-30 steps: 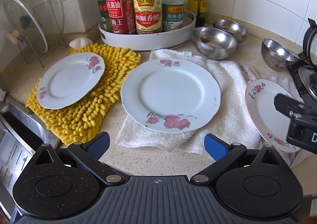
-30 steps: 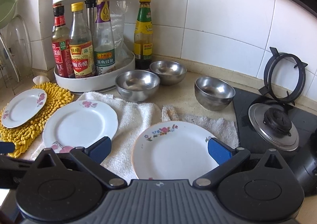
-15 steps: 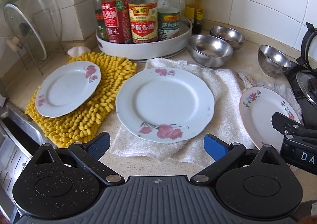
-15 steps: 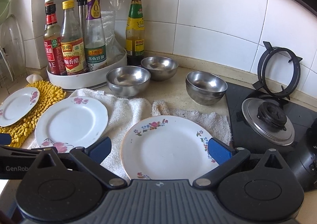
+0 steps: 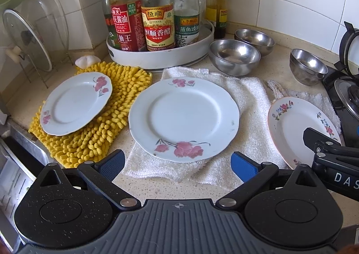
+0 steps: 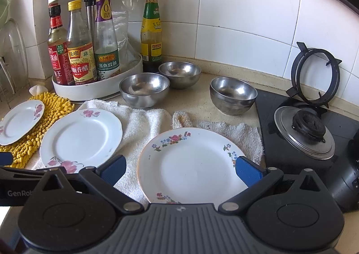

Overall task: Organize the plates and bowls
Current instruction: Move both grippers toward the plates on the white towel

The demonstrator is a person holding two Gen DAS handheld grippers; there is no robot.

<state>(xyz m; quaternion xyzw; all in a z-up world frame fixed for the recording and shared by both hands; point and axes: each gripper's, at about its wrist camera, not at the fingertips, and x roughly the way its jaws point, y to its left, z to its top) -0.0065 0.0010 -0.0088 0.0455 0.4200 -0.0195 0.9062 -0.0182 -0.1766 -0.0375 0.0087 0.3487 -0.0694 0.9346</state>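
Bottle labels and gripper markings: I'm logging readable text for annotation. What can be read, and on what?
"CLASSIC": red-label soy sauce bottle.
"恒顺香醋": vinegar bottle.
"蒸鱼豉油": purple-capped bottle.
"GenRob", cut off: left gripper body in the right wrist view.
"DAS", cut off: right gripper body in the left wrist view.
Green-capped bottle: too small to read.

Red-labelled bottle (image 5: 125,27) reads "CLASSIC"; left gripper (image 6: 15,186) reads "GenRob".
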